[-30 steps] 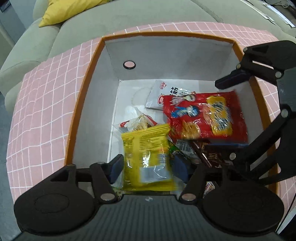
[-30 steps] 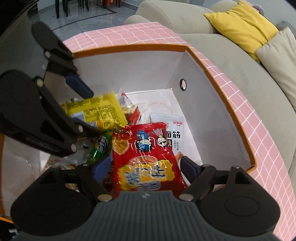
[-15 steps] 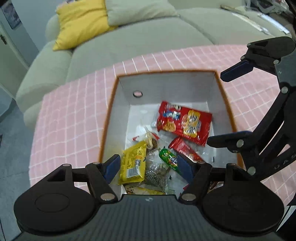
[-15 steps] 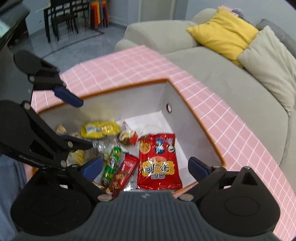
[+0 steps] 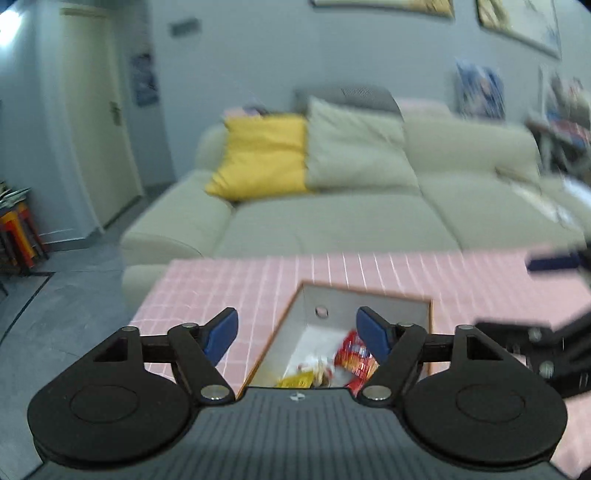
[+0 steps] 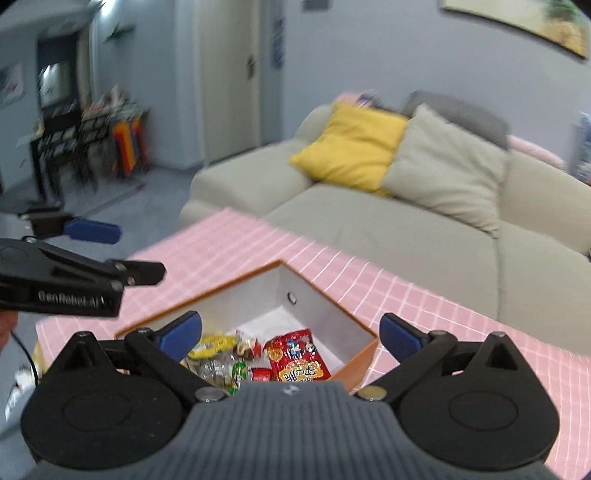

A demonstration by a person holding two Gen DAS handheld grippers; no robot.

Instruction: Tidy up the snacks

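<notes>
A home living room: beige sofa (image 6: 406,221) with yellow cushion (image 6: 351,144), framed pictures (image 5: 517,18)

Two black handheld grippers with blue finger pads

The left gripper (image 5: 297,330) and right gripper (image 6: 290,330) share ribbed grey bodies, round black discs, silver pivot screws; white "GenRobot.AI" lettering marks the left one's side.

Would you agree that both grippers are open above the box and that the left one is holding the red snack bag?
Not quite: the left gripper holds nothing. The right wrist view shows the red snack bag lying inside the box. Both grippers, the right gripper included, are indeed open above it.
</notes>
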